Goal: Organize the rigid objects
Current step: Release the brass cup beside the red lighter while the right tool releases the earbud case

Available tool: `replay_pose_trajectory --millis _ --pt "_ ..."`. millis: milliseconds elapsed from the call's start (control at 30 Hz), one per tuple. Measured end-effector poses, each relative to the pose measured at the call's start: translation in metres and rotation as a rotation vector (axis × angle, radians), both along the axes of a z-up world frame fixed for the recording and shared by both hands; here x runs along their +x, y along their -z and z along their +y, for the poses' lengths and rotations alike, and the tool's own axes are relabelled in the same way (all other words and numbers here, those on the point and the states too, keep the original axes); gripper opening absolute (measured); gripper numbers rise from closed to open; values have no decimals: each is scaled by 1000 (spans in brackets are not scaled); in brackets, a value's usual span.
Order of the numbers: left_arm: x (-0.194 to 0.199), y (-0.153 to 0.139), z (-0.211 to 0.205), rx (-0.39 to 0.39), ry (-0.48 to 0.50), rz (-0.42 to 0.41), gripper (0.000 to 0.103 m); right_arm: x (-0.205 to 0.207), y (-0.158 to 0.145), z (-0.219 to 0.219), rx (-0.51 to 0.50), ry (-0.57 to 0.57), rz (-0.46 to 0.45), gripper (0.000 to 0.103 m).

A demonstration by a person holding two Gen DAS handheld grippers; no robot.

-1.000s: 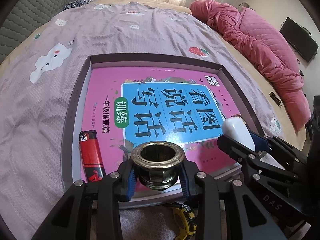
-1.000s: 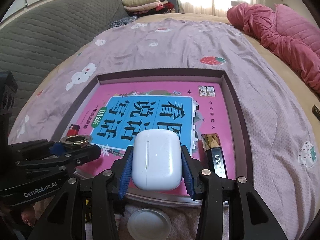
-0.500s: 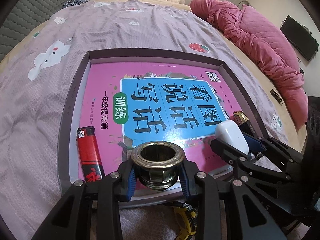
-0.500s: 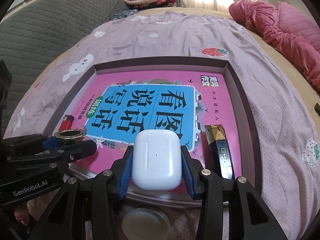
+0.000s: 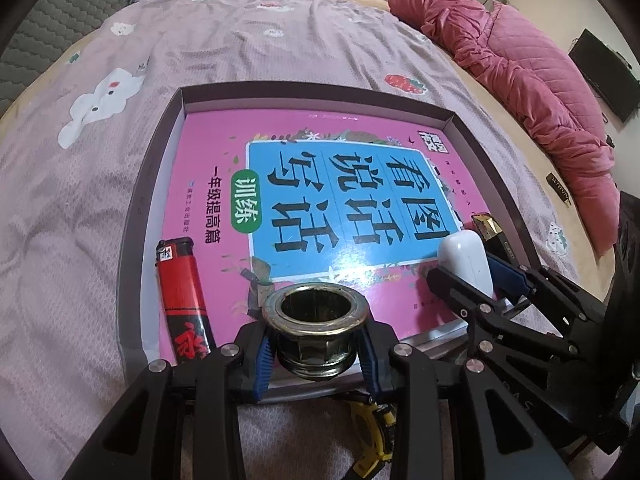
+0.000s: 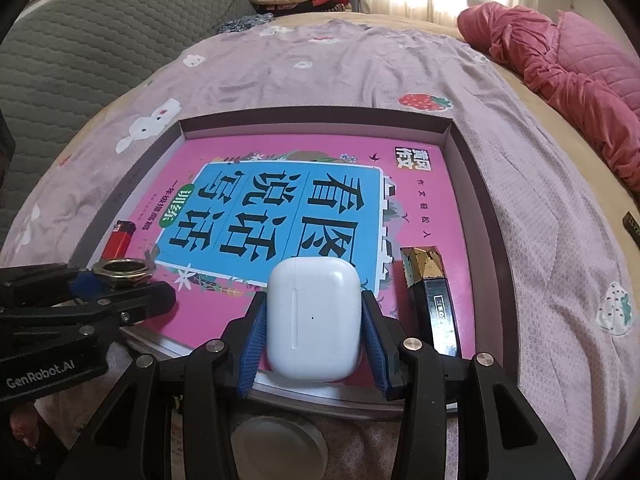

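Observation:
My left gripper [image 5: 316,356] is shut on a brass threaded fitting [image 5: 316,320], held over the near edge of a shallow dark box [image 5: 132,216]. A pink and blue book [image 5: 320,200] fills the box. On the book lie a red lighter [image 5: 182,292] at the near left and a black and gold stick [image 6: 430,292] at the near right. My right gripper [image 6: 314,344] is shut on a white earbuds case [image 6: 314,320], also over the box's near edge. Each gripper shows in the other's view: the left gripper [image 6: 96,284] and the right gripper [image 5: 476,268].
The box sits on a pink bedspread [image 5: 240,48] with cartoon prints. A red quilt [image 5: 540,80] is heaped at the far right. A yellow tape measure [image 5: 372,432] and a round white lid [image 6: 276,444] lie on the bed just before the box. A grey sofa back [image 6: 80,48] stands left.
Both grippers keep their holds and have barely shifted. The views have tipped slightly, so the box and book appear a little lower and nearer.

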State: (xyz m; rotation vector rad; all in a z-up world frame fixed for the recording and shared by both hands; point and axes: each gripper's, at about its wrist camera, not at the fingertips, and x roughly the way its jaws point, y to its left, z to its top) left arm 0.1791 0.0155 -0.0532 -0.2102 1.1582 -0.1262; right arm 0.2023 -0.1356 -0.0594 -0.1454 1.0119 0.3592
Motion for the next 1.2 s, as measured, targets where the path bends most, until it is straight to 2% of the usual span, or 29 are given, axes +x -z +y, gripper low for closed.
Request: replay_pose_trajectory --millis 400,633,1200 --pt "4 -1 -1 24 18 36 36 -8 -3 -10 48 24 -4 47" --pt "8 -1 -6 51 20 70 36 -23 -19 -20 99 35 -27 50" --pt "3 -1 -10 90 11 82 36 -29 -21 -22 90 53 -22 52"
